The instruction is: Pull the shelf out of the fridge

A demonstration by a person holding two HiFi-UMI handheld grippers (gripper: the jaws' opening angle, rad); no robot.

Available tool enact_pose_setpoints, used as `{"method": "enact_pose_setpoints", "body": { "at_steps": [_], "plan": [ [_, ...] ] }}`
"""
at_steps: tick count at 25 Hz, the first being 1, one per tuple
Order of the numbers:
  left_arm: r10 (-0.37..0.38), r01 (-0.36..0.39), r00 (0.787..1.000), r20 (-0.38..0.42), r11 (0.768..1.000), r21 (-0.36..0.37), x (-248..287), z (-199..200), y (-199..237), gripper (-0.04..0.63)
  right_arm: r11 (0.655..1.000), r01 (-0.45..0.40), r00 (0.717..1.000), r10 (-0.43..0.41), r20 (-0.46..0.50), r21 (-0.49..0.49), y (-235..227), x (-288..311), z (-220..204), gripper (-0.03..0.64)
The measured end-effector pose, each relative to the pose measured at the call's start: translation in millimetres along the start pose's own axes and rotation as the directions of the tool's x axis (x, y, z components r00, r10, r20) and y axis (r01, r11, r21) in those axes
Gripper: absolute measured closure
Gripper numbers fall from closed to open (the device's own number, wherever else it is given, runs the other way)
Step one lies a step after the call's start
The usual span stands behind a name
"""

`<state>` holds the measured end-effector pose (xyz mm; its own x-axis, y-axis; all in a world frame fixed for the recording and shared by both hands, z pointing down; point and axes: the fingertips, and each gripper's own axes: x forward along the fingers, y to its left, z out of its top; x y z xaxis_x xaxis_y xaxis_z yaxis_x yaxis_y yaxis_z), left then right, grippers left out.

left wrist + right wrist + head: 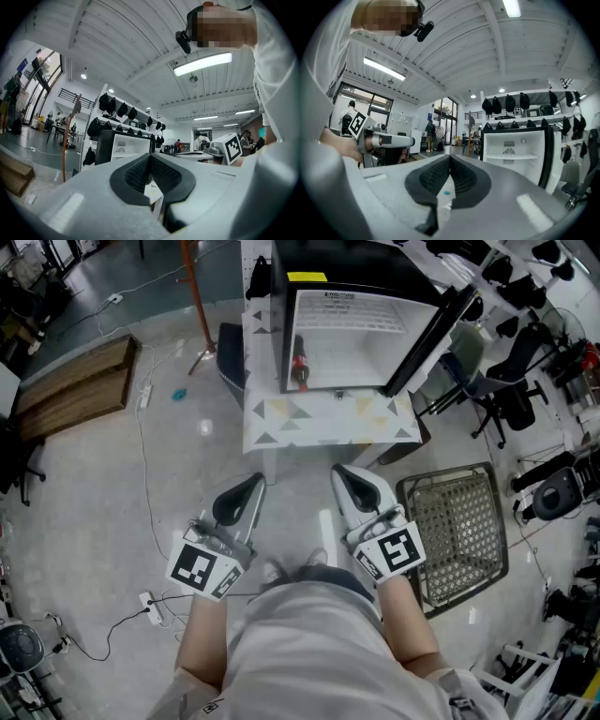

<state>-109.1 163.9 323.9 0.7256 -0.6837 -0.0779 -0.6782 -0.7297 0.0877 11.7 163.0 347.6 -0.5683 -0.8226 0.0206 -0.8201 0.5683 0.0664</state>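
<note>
The shelf (519,158) lies level inside the fridge (349,263), about halfway up its white interior, with the door (433,334) swung open to the right. The fridge stands on a tabletop (328,427) covered with a triangle-patterned cloth. Well short of it, the left gripper (251,482) and right gripper (343,474) point level, side by side, each with its fingers pressed together on nothing. A wire rack (459,531) lies on the floor (187,474) to the right.

No lettering could be read: the yellow label (307,277) on top of the fridge (375,263) was too small, and the marker cubes (394,551) bore only black-and-white square patterns
</note>
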Motion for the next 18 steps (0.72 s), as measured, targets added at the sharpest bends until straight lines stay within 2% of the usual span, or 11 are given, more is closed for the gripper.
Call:
{"method": "enact_pose_setpoints", "body": {
  "at_steps": [7, 12, 18],
  "plan": [
    [0.035, -0.035, 0.999, -0.001, 0.999, -0.004, 20, -7, -15, 0.589, 0.998, -0.018, 1.0, 0.017, 0.015, 0.052, -24, -13, -5, 0.614],
    [0.045, -0.044, 0.999, 0.002, 0.999, -0.026, 43, -5, -21, 0.588, 0.994, -0.017, 0.998, 0.01, 0.063, 0.112, -55, -21, 0, 0.614],
    [0.059, -0.058, 0.998, 0.009, 0.998, -0.036, 81, -14, -33, 0.588, 0.991, -0.021, 0.998, 0.013, 0.063, 0.13, -97, -33, -14, 0.614]
  ]
}}
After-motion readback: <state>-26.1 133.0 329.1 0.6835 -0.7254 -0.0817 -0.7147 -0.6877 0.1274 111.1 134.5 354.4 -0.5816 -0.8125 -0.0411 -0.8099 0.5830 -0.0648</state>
